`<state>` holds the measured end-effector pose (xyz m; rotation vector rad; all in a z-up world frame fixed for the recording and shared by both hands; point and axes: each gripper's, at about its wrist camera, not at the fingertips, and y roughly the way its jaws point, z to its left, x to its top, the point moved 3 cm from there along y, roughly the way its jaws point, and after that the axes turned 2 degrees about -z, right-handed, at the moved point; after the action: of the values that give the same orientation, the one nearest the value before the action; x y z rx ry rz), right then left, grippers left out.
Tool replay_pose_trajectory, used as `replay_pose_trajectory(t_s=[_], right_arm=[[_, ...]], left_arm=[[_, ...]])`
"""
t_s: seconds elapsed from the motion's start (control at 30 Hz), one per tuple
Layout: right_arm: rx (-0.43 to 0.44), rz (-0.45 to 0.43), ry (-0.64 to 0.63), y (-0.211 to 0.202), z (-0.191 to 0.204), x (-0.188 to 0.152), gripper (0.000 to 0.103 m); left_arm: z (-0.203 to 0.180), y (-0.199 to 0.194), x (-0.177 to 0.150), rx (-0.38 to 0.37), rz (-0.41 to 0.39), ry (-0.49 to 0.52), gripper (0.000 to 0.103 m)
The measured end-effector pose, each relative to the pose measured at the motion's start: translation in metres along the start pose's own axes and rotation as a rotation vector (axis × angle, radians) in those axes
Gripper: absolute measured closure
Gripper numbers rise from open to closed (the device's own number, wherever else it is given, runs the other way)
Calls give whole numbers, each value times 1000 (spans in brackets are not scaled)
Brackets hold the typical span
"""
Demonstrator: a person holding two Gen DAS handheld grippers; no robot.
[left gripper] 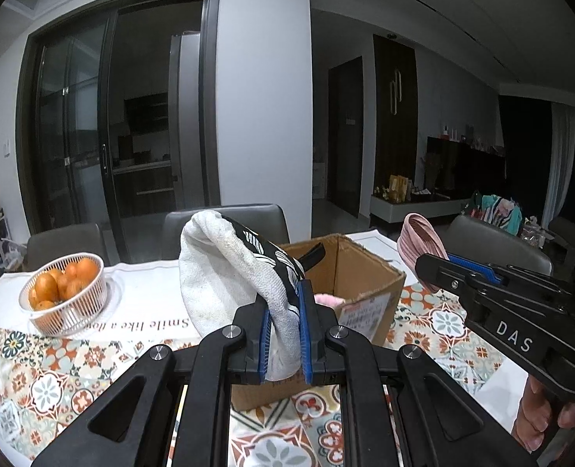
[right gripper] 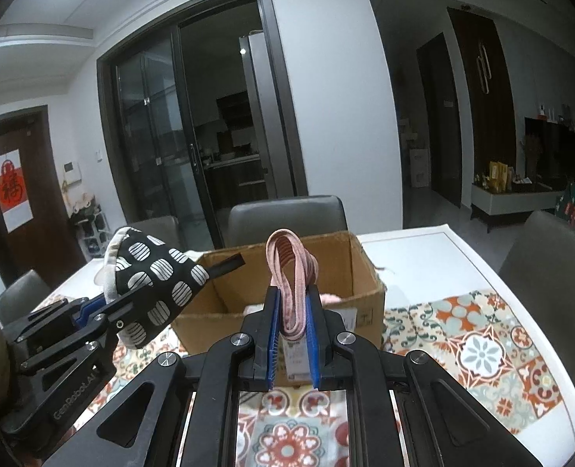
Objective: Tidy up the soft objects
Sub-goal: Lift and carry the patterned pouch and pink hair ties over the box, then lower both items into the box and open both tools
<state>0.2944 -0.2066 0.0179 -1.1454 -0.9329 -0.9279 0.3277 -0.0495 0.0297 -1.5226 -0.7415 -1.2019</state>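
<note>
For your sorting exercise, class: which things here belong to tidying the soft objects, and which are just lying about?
Part of the job:
oven mitt, in the left gripper
pink headband, in the right gripper
cardboard box

Just lying about:
basket of oranges
patterned tablecloth
chairs

The oven mitt (left gripper: 225,272) is off-white on one side and black with white striped ovals on the other (right gripper: 159,284). The headband (right gripper: 291,272) is dusty pink and ribbed. The box (left gripper: 365,272) is plain brown cardboard. Beneath it the tablecloth (left gripper: 46,385) carries orange, teal and cream floral tiles. Left of the box, the white basket (left gripper: 65,299) holds orange fruit.
</note>
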Motion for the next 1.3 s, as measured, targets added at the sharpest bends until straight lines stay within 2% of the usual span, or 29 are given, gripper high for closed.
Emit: replay_pose_trajectory(t_s=[0.3,0.63,1.13,1.3], right_arm=[[-2,-5,-5,24,-7,13,89],[-7,27,-26,54,-7,18,89],[-38,153,-29,111,-17,7,89],[-55,171,-37,119,-21,4,89]], left_arm=[[5,19,10,7,-13,13,89],[15,50,12,2,30,-4,89],[13,104,-2,4,161,11,88],[11,117,-7,0,195,32,84]])
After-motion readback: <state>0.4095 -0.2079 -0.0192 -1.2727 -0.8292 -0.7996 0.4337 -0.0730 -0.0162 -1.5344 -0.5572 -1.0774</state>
